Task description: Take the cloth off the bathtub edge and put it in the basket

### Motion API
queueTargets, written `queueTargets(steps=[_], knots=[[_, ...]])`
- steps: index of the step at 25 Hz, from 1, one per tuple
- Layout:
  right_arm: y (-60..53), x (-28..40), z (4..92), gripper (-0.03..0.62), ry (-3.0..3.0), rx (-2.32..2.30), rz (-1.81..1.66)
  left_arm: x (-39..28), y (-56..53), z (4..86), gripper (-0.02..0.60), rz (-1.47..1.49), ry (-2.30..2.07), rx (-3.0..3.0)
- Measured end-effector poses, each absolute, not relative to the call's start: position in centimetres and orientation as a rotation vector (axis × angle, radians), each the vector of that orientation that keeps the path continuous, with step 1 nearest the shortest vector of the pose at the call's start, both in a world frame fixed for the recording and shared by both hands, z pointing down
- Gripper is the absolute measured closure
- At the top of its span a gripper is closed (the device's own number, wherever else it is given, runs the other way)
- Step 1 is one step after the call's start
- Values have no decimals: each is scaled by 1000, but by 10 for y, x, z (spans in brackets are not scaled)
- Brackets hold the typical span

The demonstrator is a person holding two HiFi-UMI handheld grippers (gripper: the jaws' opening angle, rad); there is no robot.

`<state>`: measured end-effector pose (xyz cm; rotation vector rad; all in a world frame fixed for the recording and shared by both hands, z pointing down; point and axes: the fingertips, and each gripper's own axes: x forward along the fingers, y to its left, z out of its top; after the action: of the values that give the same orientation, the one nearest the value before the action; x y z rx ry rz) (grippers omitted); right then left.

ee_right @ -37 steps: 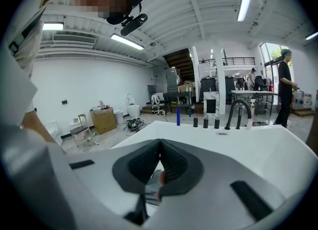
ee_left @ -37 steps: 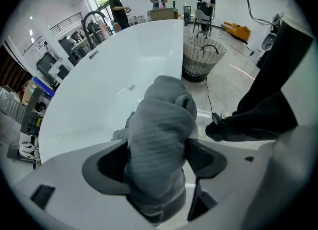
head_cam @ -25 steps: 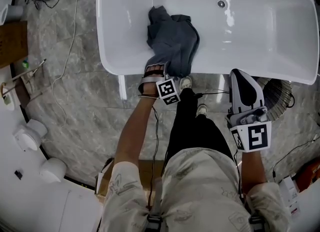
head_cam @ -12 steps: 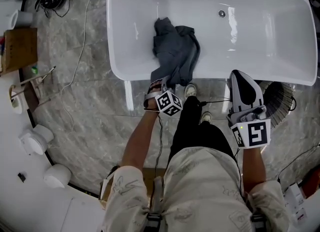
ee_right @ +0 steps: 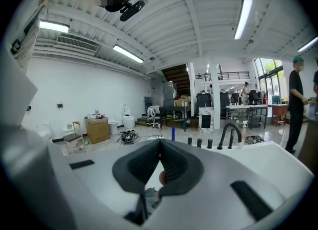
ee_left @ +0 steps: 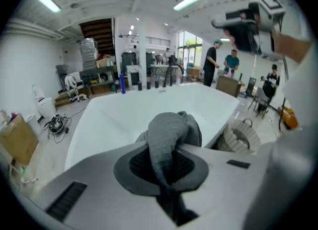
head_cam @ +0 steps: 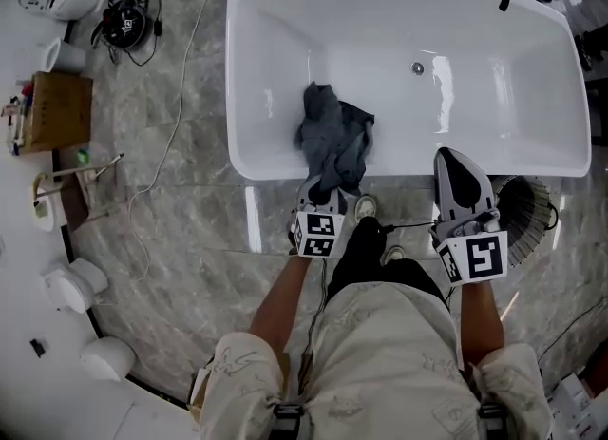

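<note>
**Cloth pinched in the left gripper, basket off to the right**
The left gripper's [head_cam: 324,195] jaws have just closed on the grey cloth [head_cam: 334,136]. In the head view the cloth sits at frame centre, trailing up-frame across the bathtub's [head_cam: 249,168] near rim. The basket [head_cam: 532,212] stands on the floor at centre right, beyond the right gripper [head_cam: 455,157], whose jaws are together and empty. The carry should therefore run rightward.

right gripper [ee_right: 159,143] closed, empty; black faucet [ee_right: 221,137] beyond
</note>
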<state>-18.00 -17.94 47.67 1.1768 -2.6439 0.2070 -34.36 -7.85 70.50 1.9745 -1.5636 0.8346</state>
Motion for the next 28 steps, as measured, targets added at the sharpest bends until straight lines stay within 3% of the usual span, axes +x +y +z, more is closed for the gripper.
queueTargets(steps=[16, 28], knots=[[-172, -149, 366, 605, -2743, 1447, 20, -336, -140, 410, 554, 162, -2072, 2244], [-160, -25, 289, 605, -2564, 1980, -84, -250, -167, 293, 554, -158, -1942, 2534]])
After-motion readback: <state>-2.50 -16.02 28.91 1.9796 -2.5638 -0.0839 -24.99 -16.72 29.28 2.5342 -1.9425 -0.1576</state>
